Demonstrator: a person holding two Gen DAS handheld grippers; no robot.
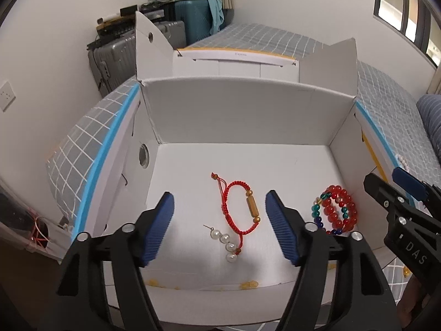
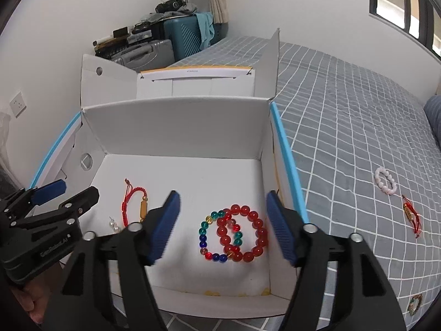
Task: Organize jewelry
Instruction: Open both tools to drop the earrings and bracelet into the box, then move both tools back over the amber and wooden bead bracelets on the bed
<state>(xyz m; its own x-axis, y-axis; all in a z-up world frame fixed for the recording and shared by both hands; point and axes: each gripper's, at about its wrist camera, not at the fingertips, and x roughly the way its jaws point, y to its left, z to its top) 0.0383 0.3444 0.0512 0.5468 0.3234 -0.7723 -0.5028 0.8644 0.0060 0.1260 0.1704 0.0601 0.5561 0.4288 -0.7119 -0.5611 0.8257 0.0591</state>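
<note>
An open white box (image 1: pixel 248 115) (image 2: pixel 176 127) stands on the bed. Inside lie a red cord bracelet (image 1: pixel 238 207) (image 2: pixel 135 205), a pearl earring (image 1: pixel 223 241) (image 2: pixel 114 225), a red bead bracelet (image 1: pixel 340 211) (image 2: pixel 244 233) and a multicoloured bead bracelet (image 1: pixel 317 215) (image 2: pixel 206 234) overlapping it. My left gripper (image 1: pixel 220 226) is open and empty above the cord bracelet and pearls. My right gripper (image 2: pixel 222 224) is open and empty above the two bead bracelets. Each gripper shows at the edge of the other's view.
On the grey checked bedspread (image 2: pixel 358 138) right of the box lie a white bead bracelet (image 2: pixel 386 183), a second red cord bracelet (image 2: pixel 412 216) and a greenish bracelet (image 2: pixel 416 304). Suitcases (image 2: pixel 176 38) stand against the far wall. A striped pillow (image 1: pixel 430 127) lies at right.
</note>
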